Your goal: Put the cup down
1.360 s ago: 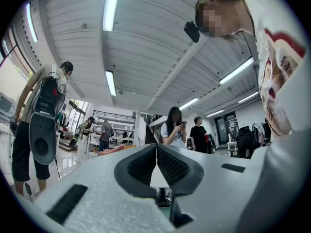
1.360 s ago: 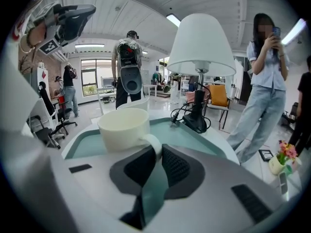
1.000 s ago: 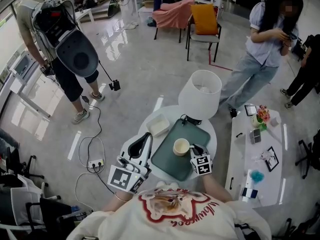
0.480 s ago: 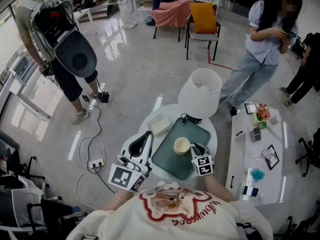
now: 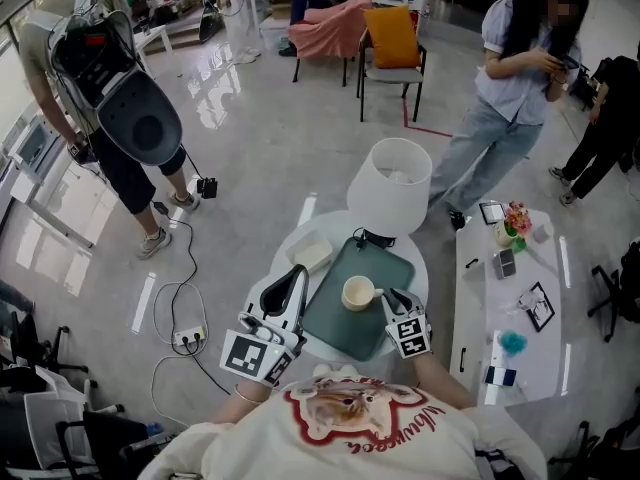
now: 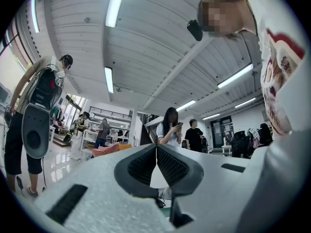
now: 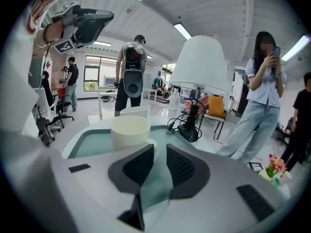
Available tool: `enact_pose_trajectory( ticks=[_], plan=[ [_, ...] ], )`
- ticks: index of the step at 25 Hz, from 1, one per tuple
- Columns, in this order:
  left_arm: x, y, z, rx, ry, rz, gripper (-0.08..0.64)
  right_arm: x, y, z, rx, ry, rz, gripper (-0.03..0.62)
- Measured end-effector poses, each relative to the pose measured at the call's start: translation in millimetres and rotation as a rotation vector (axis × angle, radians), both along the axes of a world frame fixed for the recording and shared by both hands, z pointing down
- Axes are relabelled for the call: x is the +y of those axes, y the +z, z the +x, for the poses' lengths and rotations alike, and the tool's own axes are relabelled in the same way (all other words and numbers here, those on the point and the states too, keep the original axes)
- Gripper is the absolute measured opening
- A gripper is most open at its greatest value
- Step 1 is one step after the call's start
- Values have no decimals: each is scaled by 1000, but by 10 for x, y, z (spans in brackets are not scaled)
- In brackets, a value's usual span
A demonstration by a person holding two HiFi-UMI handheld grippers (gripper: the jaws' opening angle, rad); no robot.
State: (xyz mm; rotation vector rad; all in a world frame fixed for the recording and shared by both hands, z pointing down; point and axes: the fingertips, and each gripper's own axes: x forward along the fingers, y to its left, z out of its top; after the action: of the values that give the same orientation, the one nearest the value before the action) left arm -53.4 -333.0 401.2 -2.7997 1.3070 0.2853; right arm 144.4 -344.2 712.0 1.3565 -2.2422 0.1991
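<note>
A cream cup (image 5: 358,293) stands upright on the dark green tray (image 5: 345,333) on the small round white table (image 5: 421,270). In the right gripper view the cup (image 7: 129,132) sits just beyond the jaws, a little left, with its handle by the left jaw tip. My right gripper (image 5: 396,298) (image 7: 160,150) is open by a narrow gap, with only the tray showing between the pads. My left gripper (image 5: 296,273) (image 6: 156,149) is shut and empty, held over the table's left edge and pointing up into the room.
A white-shaded lamp (image 5: 390,183) stands at the tray's far end, its black base and cable (image 7: 188,128) behind the cup. A white box (image 5: 312,255) lies left of the tray. A low white table (image 5: 465,353) with small items is on the right. People stand around; cables (image 5: 185,308) cross the floor.
The head view has shifted slightly. The cup stays on the tray, and both grippers keep about the same places.
</note>
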Motion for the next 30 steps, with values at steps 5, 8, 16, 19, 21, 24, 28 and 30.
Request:
enact_pose_trajectory(
  ticks=[5,8,16,19,21,24,28,30],
  plan=[
    [22,21,43,8,16,-2,17,39,-242,24,16,-15,73,55],
    [41,39,99,2,29,-4,17,27,-512,69,-14,10,141,55],
    [50,16,259,1,68,2,17,-4,-1565,-95,-140,2,354,55],
    [55,20,300,-1,78,2,17,35,-1905,-217,-182,-28,419,55],
    [58,12,328,-2,85,5,17,75,-2175,-284,-211,-48,472,54],
    [61,4,369,-7,94,10,17,126,-2556,-365,-241,-68,544,54],
    [86,-3,383,-9,96,13,17,183,-2913,-401,-294,-48,588,54],
    [106,-8,384,-11,99,16,17,204,-3023,-407,-340,-35,580,54]
  ],
)
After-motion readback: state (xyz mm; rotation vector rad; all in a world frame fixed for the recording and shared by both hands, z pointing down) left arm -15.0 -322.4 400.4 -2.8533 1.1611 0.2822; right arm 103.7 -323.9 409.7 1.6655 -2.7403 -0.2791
